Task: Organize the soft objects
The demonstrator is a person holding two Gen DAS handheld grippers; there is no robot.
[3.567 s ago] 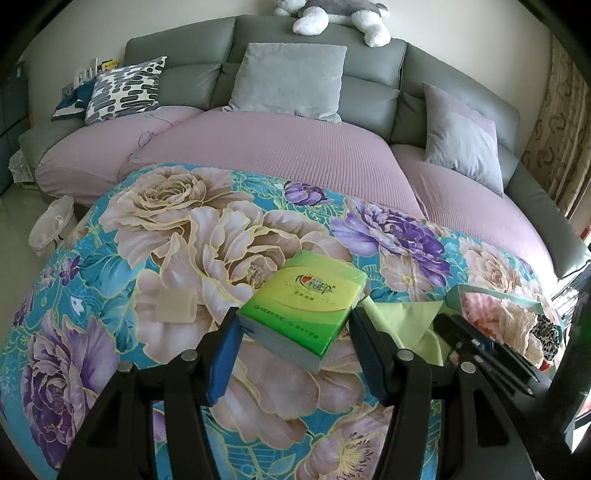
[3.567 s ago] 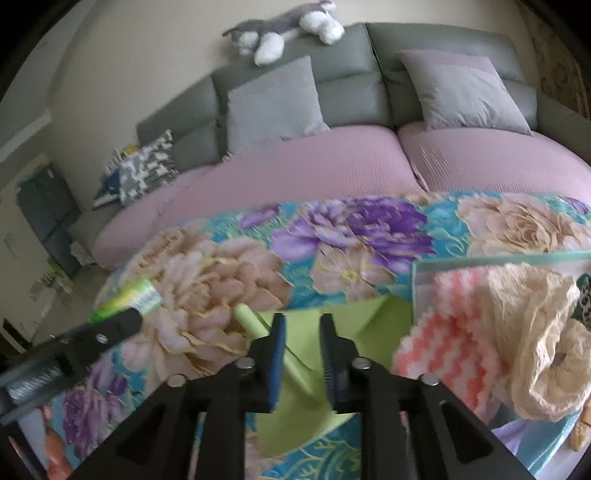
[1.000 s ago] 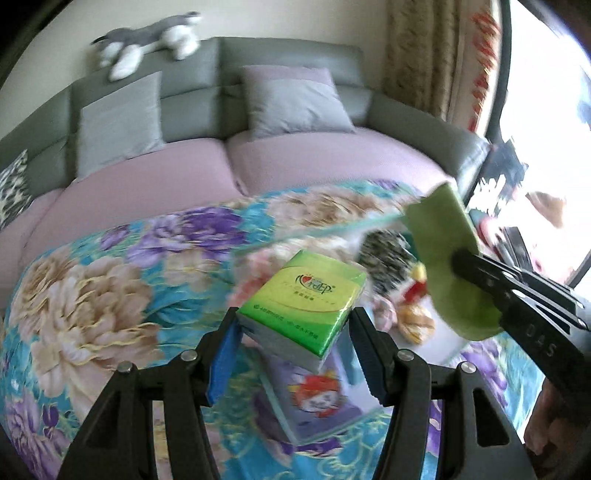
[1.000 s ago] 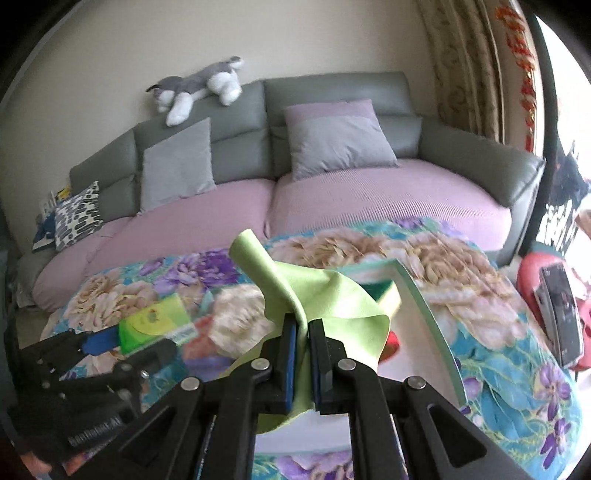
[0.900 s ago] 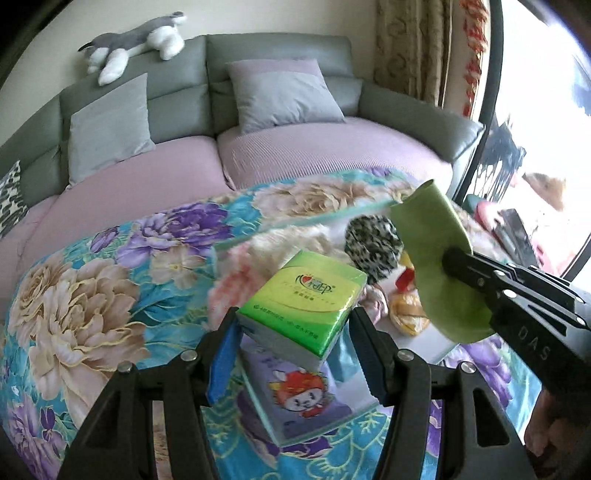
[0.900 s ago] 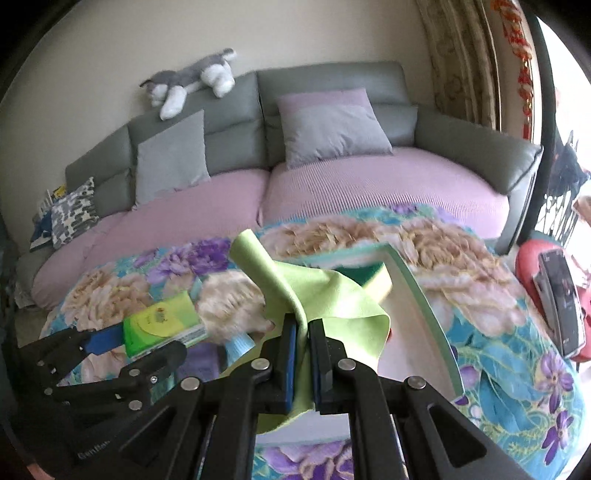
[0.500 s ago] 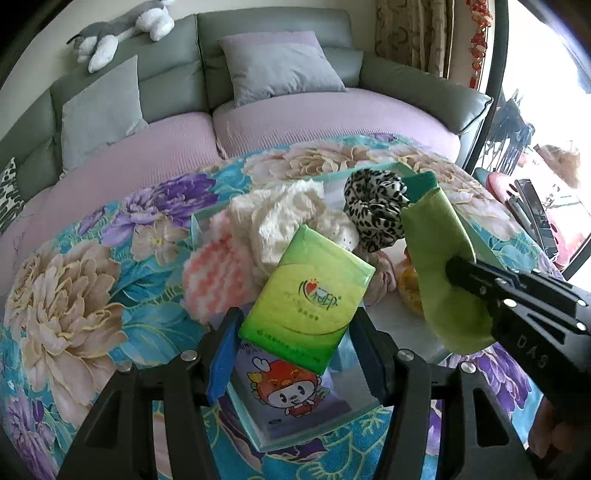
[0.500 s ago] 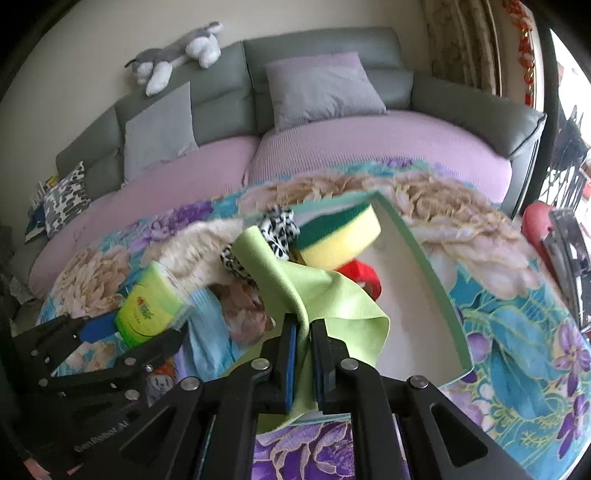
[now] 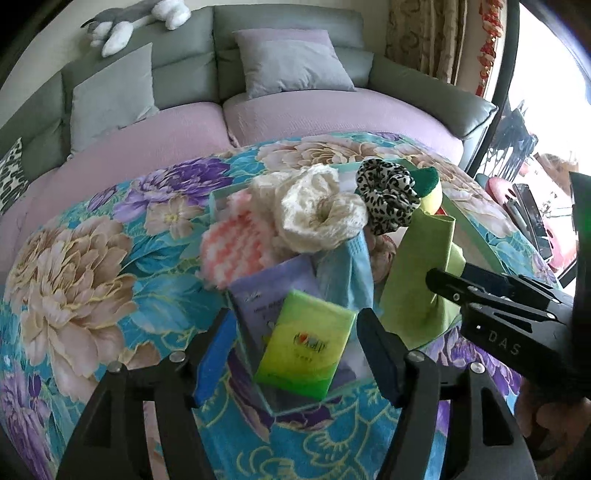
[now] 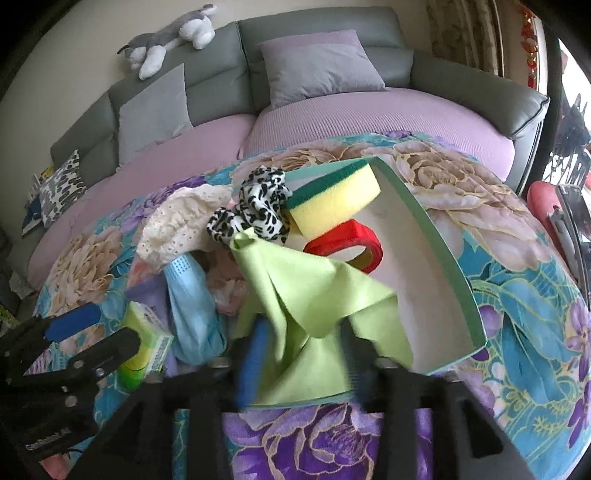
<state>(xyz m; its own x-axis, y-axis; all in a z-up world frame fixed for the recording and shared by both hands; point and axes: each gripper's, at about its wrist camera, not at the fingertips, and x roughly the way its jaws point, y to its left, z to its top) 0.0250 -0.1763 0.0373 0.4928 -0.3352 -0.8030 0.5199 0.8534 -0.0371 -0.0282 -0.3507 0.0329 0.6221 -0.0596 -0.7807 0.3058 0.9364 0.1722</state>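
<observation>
The left gripper (image 9: 293, 341) pointed steeply down over the near corner of a shallow mint-green rectangular box (image 10: 439, 236) that sat on a bright floral cloth (image 9: 85, 251). Its jaws were opening, and the glossy green rectangular tissue pack (image 9: 304, 345) lay between the blue-padded fingers (image 9: 214, 350) with a gap showing on each side, so neither pad pressed on it. The pack rested tilted inside the box, on top of a flat lilac packet (image 9: 273, 291).

The right gripper (image 10: 301, 363) hung over the same box, further toward its open white floor. Its jaws were also opening, blurred in their own view. The soft lime-green cloth (image 10: 306, 291) lay draped between and over the fingers, spilling across the near rim of the box; whether the pads touched it could not be told through the blur.

Further back in the box lay a light-blue cloth (image 10: 192, 306), a cream lace bundle (image 9: 317, 210), a pink-and-white knitted pad (image 9: 236, 243), a black-and-white leopard scrunchie (image 10: 258, 206), a yellow sponge with a green top (image 10: 336, 199) and a red band (image 10: 347, 236). Behind stood a curved grey sofa (image 9: 280, 29).
</observation>
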